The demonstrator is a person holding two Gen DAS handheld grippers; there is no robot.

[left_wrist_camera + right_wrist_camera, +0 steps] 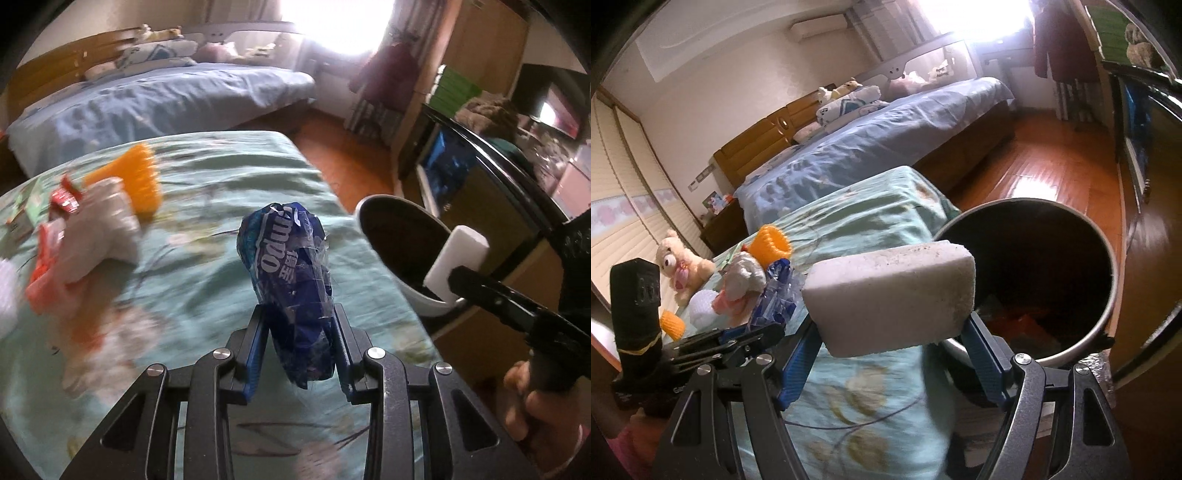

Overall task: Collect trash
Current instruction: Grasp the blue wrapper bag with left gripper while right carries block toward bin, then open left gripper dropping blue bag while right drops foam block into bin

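My left gripper (297, 310) is shut on a crumpled blue plastic wrapper (288, 258) and holds it upright above the green bedspread (207, 177). To its right, my right gripper (452, 284) is shut on a white foam block (458, 258) at the rim of a round bin (424, 306). In the right wrist view the foam block (890, 291) fills the right gripper (892, 325), just left of the bin (1027, 201), whose dark inside holds some red and orange scraps. The left gripper (768, 328) with the blue wrapper (777, 291) shows at the left.
On the bedspread lie an orange foam net (136, 173), a crumpled white bag (99, 225), red wrappers (66, 199), a white foam net (703, 306) and a teddy bear (679, 262). Beyond are a blue bed (886, 140) and wooden floor (1034, 173). A cabinet (480, 192) stands right.
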